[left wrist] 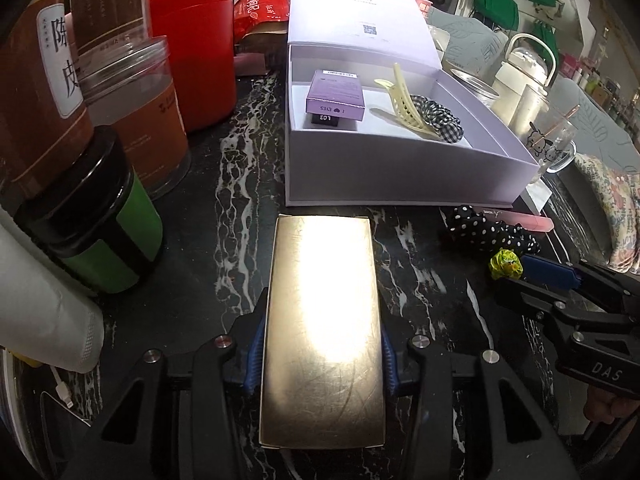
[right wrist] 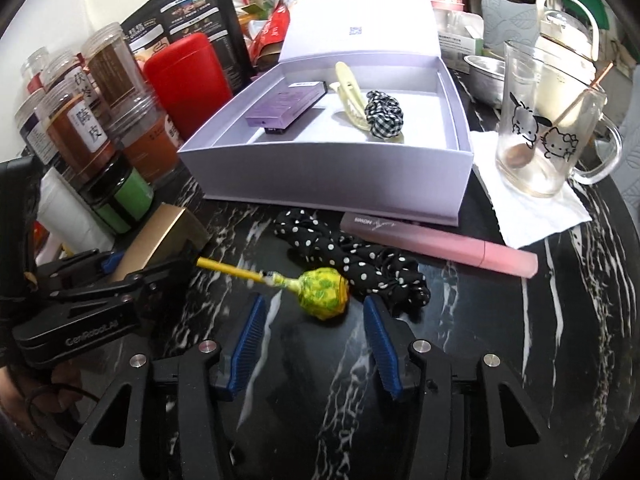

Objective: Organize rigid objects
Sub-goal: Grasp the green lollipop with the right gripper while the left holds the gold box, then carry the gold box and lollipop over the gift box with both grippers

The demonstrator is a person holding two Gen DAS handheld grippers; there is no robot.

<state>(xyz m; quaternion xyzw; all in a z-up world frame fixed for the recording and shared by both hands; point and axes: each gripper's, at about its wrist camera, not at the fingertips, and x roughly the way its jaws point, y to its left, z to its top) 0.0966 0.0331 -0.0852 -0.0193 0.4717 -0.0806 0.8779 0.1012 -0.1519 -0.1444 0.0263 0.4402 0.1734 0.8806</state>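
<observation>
My left gripper (left wrist: 322, 340) is shut on a shiny gold box (left wrist: 322, 320), its blue pads pressing both long sides just above the dark marble table. The right wrist view shows that box (right wrist: 160, 236) at the left. My right gripper (right wrist: 316, 320) is open, and a yellow-green wrapped lollipop (right wrist: 324, 296) lies on the table between its fingertips, untouched, stick pointing left. Ahead stands an open lavender gift box (right wrist: 320, 176) holding a small purple box (right wrist: 280, 110), a cream hair claw (right wrist: 350, 94) and a checked scrunchie (right wrist: 384, 114).
A polka-dot scrunchie (right wrist: 352, 256) and a pink case (right wrist: 440, 246) lie in front of the gift box. Jars (left wrist: 116, 128), a red tin (left wrist: 192, 52) and a green jar (left wrist: 100, 232) crowd the left. A glass mug (right wrist: 548, 132) on a napkin stands right.
</observation>
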